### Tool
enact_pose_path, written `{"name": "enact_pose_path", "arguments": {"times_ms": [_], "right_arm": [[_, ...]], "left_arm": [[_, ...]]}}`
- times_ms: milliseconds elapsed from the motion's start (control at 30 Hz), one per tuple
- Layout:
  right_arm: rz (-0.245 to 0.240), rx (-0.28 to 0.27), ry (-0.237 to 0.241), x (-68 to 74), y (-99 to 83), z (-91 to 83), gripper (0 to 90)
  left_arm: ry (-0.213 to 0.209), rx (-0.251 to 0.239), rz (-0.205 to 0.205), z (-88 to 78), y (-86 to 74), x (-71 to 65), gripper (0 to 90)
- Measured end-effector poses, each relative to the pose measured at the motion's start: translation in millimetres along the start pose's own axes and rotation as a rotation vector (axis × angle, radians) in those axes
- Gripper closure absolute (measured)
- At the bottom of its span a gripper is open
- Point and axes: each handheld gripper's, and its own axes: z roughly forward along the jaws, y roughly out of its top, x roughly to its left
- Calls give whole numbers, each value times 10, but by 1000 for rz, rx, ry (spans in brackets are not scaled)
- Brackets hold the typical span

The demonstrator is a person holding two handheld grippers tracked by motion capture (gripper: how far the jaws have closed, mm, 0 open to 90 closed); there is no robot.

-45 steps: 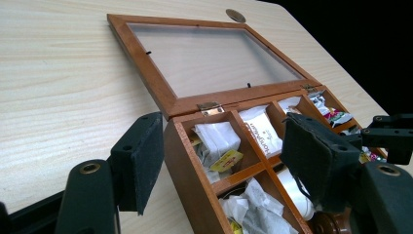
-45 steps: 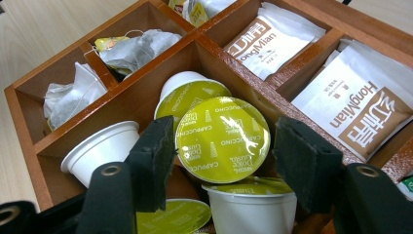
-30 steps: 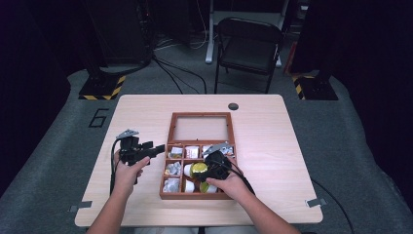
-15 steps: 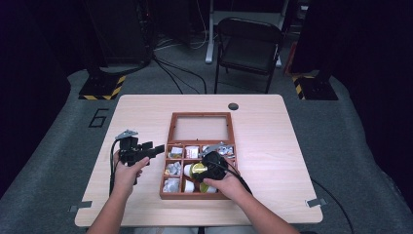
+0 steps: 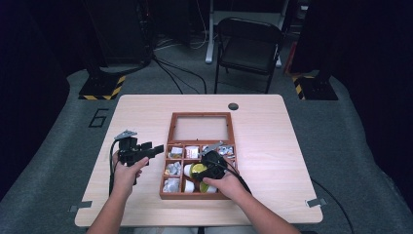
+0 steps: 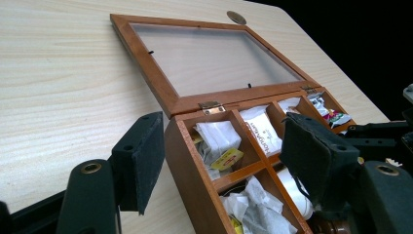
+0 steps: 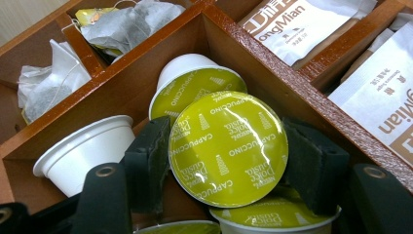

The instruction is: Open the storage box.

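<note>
An open wooden box (image 5: 164, 181) lies mid-table, its glass lid (image 5: 201, 127) folded flat behind it. My right gripper (image 5: 208, 169) reaches into a front compartment. Its jaws have just been closing, and the pads (image 7: 146, 161) now press both sides of a capsule with a yellow-green foil top (image 7: 228, 148), so the right gripper (image 7: 224, 134) is shut on it. My left gripper (image 5: 157, 148) stays beside the box's left edge. In the left gripper view the left gripper (image 6: 224, 129) stands open astride the box's near corner (image 6: 187, 165), with neither pad touching the wood.
More capsules (image 7: 83, 151) crowd the same compartment, one upside down. Tea bags (image 7: 122, 24) and white sachets (image 7: 302, 24) fill the neighbouring cells behind wooden dividers. A black round plug (image 5: 233, 106) sits near the table's far edge. A folding chair (image 5: 248, 46) stands beyond the table.
</note>
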Motion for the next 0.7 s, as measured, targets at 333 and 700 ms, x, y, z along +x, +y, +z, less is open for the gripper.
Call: {"name": "enact_pose_path", "arguments": {"times_ms": [333, 700], "right_arm": [[25, -21, 42, -5, 16, -69, 374], [8, -45, 58, 77, 79, -224, 375]], "left_arm": [[-2, -2, -5, 1, 0, 6, 326], [-5, 2, -8, 15, 0, 8, 331]]}}
